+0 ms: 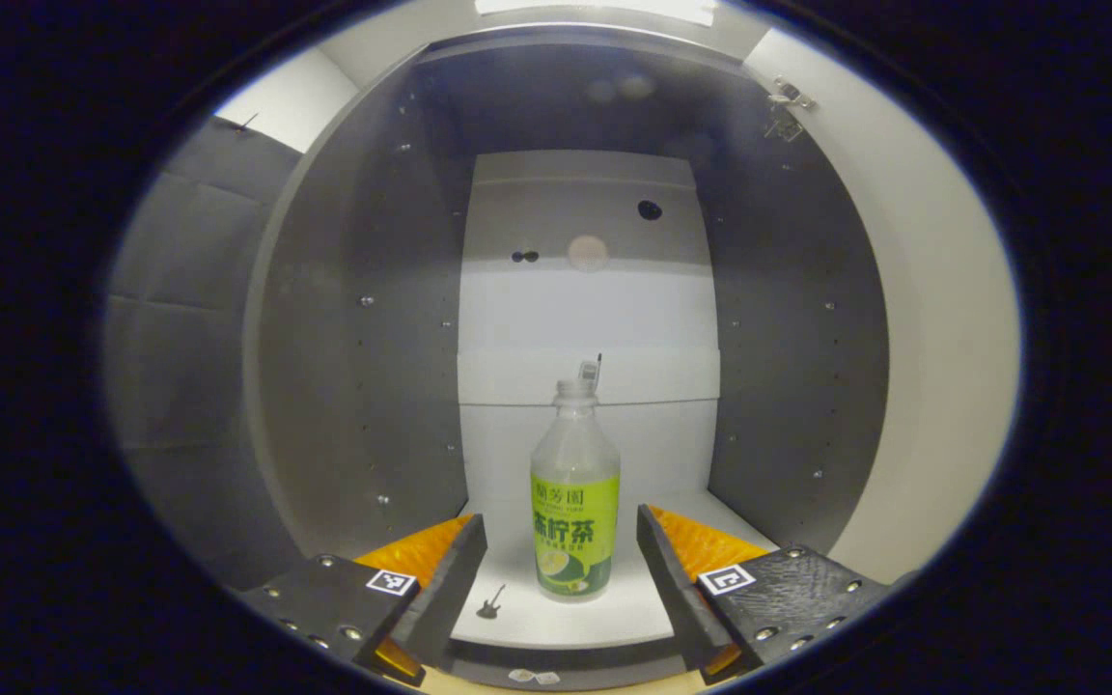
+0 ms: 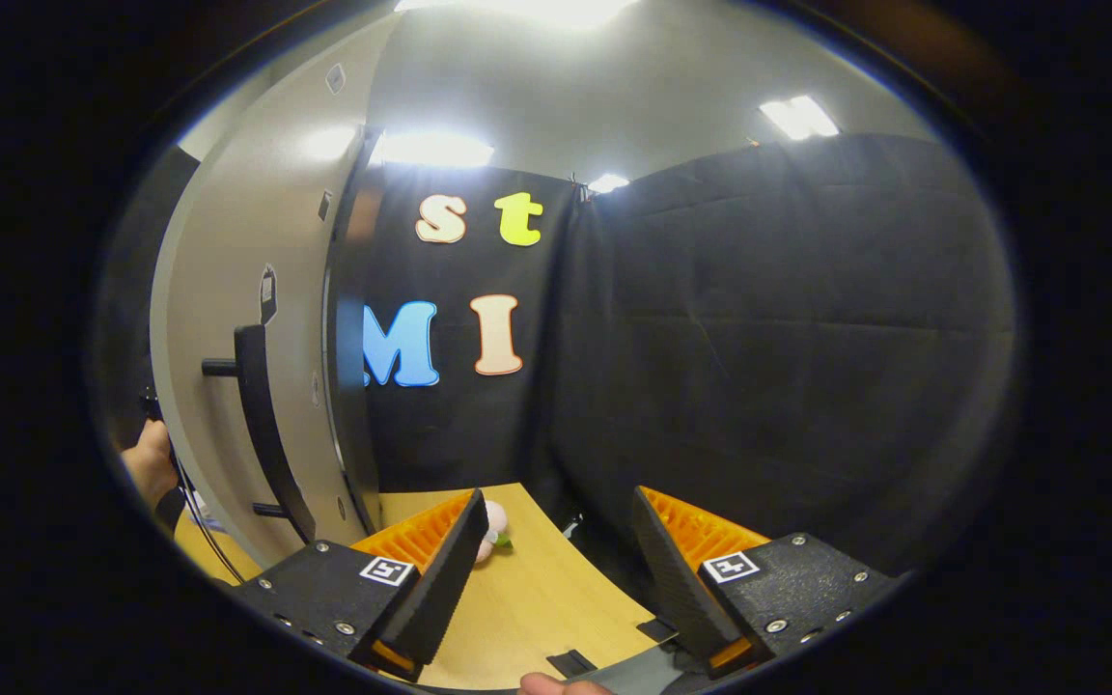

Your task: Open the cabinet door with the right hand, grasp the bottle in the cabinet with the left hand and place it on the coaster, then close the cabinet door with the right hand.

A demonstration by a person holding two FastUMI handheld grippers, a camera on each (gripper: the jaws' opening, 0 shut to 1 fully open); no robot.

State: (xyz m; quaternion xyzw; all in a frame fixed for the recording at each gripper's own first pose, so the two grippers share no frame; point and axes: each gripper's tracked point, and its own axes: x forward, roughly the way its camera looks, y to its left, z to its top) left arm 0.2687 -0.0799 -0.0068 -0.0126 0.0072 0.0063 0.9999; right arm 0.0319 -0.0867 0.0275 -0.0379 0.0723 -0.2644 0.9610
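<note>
Inside the open cabinet [image 1: 363, 319], a green-labelled tea bottle [image 1: 574, 492] stood upright on the bottom shelf, framed by the left gripper [image 1: 562, 560], fingers spread wide and not yet touching it. The right gripper [image 2: 550, 560] hung empty, fingers wide, beside the swung-out door [image 2: 228, 319]; grasping, placing and closing remained.

A pale cabinet shelf [image 1: 614, 618] carries an upright bottle [image 1: 574, 502] — a wooden tabletop [image 2: 527, 598] bears a small pinkish object [image 2: 492, 529].

Small dark guitar-shaped speck [image 1: 489, 602] on white cabinet shelf [image 1: 604, 618], too tiny to identify. Pale pink soft object [image 2: 492, 526] on light wooden desk [image 2: 537, 598], half hidden behind finger. Hand [image 2: 149, 465] cut off beside open grey cabinet door [image 2: 228, 319].
</note>
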